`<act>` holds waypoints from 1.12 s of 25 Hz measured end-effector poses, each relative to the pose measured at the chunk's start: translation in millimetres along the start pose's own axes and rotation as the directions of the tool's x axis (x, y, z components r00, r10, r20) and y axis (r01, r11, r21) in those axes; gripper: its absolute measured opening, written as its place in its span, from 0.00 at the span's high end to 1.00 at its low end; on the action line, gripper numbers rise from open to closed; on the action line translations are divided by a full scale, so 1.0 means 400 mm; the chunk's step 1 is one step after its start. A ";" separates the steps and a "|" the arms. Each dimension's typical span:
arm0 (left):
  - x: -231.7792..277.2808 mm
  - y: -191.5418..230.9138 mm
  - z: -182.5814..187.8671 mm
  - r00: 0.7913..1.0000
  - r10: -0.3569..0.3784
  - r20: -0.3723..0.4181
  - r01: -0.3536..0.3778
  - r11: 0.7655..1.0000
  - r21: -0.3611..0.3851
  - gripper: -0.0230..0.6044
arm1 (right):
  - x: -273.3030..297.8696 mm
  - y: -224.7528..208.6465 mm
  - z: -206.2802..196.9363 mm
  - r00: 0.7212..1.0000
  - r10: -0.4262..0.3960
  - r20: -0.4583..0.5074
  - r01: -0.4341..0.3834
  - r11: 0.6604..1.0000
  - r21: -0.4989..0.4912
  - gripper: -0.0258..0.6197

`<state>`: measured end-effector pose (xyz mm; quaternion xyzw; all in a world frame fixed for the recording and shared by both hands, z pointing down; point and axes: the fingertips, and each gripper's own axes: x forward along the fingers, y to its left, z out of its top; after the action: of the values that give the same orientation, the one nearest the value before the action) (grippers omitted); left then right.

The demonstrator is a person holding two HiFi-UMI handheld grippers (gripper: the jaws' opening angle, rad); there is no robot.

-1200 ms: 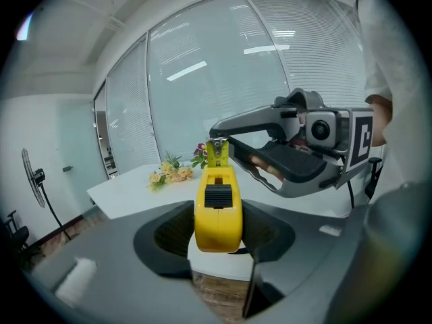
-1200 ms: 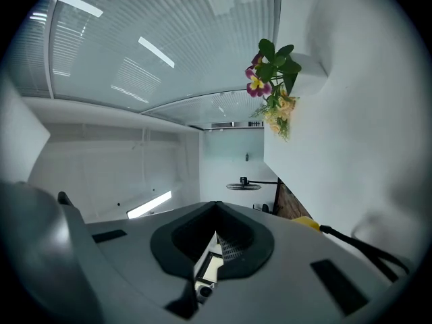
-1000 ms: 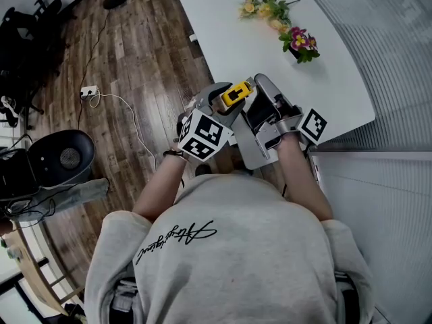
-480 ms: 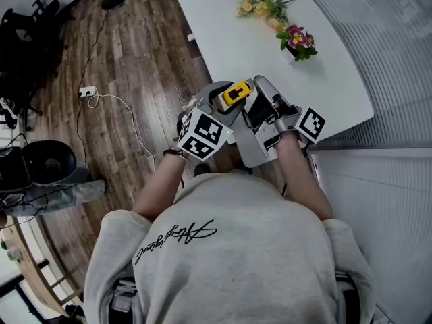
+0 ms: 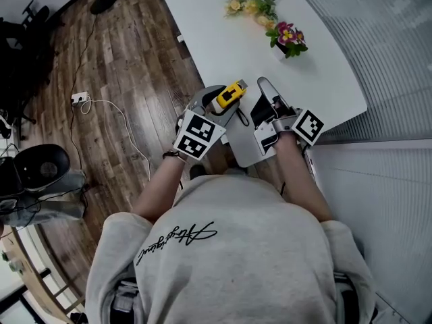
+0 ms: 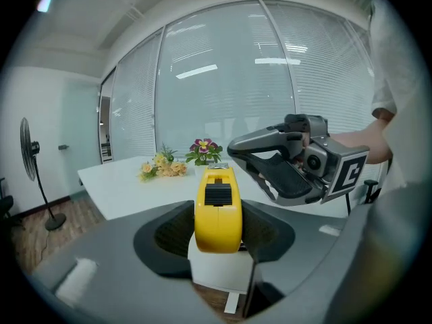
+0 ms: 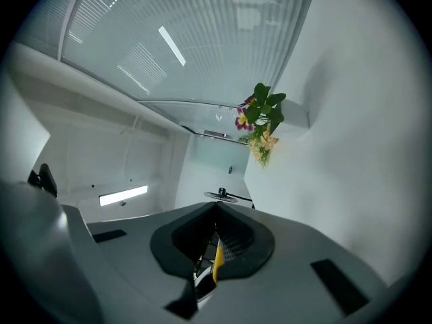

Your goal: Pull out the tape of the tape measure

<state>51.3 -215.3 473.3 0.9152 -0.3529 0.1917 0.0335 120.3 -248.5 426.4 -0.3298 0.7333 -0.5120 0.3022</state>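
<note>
Nearest, clamped upright in the half-spread left gripper point(image 6: 217, 229), pads pressing its sides: yellow tape measure point(image 5: 230, 94), held over the table's near edge. Just beside its mouth, right gripper point(image 7: 214, 238) fully closed on a thin yellow strip point(image 7: 217, 262), apparently the tape end. Likely failures: strip slipping from so narrow a pinch and snapping back, or case twisting loose under a skewed pull. Beyond, white table point(image 5: 223, 39) with flowers point(image 5: 287, 36), well apart from both grippers; no obstruction apparent.

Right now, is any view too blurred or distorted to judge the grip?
Left gripper view: tape measure sharp, edges bowed and vignetted. Right gripper view: tilted, dark between the jaws, only a sliver of yellow tape shows. Head view: sharp, table fisheye-curved.
</note>
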 end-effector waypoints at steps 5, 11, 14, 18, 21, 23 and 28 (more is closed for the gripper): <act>0.044 0.012 -0.018 1.000 0.004 0.014 -0.003 0.999 -0.054 0.66 | -0.049 -0.001 0.017 0.999 -0.032 -0.012 0.031 0.996 -0.079 0.96; 0.106 0.029 -0.037 1.000 0.011 0.011 -0.011 0.998 -0.069 0.66 | -0.093 0.010 0.030 0.999 -0.041 -0.029 0.036 0.989 -0.145 0.96; 0.133 0.034 -0.038 1.000 0.015 0.017 -0.013 0.997 -0.078 0.66 | -0.109 0.007 0.046 0.999 -0.044 -0.021 0.041 0.989 -0.139 0.96; 0.150 0.035 -0.029 1.000 0.005 0.028 -0.003 0.997 -0.079 0.66 | -0.118 0.004 0.056 0.999 -0.048 -0.019 0.045 0.989 -0.139 0.96; 0.150 0.034 -0.025 0.999 0.004 0.033 -0.002 0.998 -0.066 0.66 | -0.115 0.008 0.050 0.998 -0.047 -0.031 0.042 0.987 -0.156 0.96; 0.150 0.033 -0.024 0.999 0.003 0.037 -0.001 0.998 -0.056 0.66 | -0.110 0.011 0.039 0.998 -0.047 -0.044 0.039 0.984 -0.171 0.96; 0.160 0.055 -0.021 0.999 0.043 0.021 -0.042 0.997 -0.061 0.65 | -0.095 0.005 0.010 0.996 -0.047 -0.075 0.033 0.983 -0.183 0.96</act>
<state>77.3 -270.6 503.3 0.9082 -0.3782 0.1712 0.0533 145.9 -220.0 427.5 -0.3501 0.7816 -0.4616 0.2314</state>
